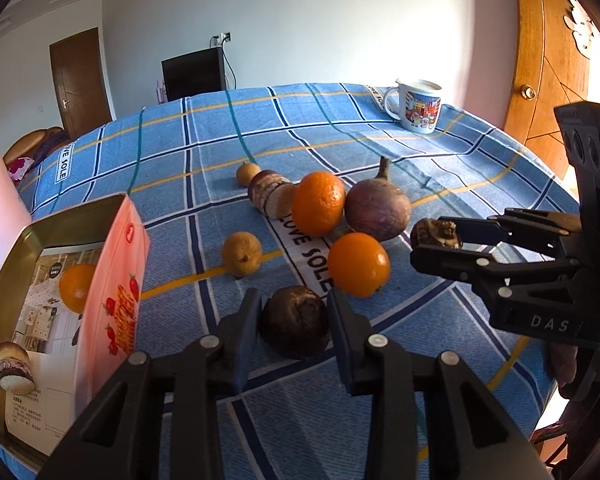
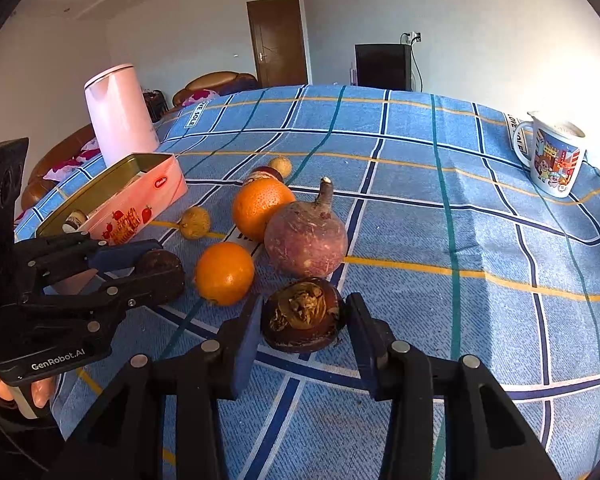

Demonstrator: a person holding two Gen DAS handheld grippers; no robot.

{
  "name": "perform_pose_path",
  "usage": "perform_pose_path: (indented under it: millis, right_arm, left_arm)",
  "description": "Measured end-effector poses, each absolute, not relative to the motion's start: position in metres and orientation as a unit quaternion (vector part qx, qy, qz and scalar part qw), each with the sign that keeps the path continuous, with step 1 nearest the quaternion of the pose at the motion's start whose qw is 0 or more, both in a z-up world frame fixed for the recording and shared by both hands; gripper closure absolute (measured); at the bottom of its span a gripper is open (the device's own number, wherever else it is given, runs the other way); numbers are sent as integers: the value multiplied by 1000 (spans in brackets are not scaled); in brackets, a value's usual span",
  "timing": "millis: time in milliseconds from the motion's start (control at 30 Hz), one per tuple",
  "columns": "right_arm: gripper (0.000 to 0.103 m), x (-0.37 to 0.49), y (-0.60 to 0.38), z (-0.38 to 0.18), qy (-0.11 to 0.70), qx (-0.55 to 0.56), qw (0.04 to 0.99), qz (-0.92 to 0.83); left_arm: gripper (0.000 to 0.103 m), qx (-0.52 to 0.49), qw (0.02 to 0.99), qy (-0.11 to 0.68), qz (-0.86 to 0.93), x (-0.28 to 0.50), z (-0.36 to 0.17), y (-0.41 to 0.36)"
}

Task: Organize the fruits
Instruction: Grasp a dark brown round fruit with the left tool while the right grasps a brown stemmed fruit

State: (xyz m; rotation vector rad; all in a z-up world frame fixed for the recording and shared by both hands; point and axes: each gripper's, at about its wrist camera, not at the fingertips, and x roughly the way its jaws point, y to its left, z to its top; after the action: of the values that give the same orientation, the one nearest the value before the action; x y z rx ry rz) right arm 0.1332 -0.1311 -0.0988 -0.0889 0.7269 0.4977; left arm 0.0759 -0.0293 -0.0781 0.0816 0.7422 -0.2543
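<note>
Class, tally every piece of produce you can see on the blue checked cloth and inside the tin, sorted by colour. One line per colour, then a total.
Orange: 3
Yellow-tan: 2
Dark brown, round: 2
Reddish-purple with a stalk: 1
Brown-and-cream cut pieces: 2
Total: 10

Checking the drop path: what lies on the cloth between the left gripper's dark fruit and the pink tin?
In the right wrist view, only bare blue checked cloth separates the dark fruit in the left gripper from the pink tin.
</note>
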Motion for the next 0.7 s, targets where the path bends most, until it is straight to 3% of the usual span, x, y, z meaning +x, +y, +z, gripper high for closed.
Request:
perform_pose_path:
  millis: [133,200,533,567,667,700]
  right_arm:
    - [59,130,-133,-96,337,-38,910,240]
    - [59,127,-134,-93,324,-38,913,243]
    - [59,117,-135,-87,287,-40,926,243]
    - [59,117,-135,-87,287,-40,926,243]
    - [59,117,-135,-87,286,-40,926,242]
    - [59,116,-136,-87,285,-40,927,242]
  left_arm:
    - [69,27,927,354,-121,75,-77,-24]
    - [78,21,931,344,-121,72,-75,-21]
    - [78,28,933,339,-119,71,-74,-21]
    - [72,29,931,343,-119,72,-75,-22]
    - [40,41,924,358,-124,75,-77,-26]
    - [36,42,923,362,-122,76,-78,-27]
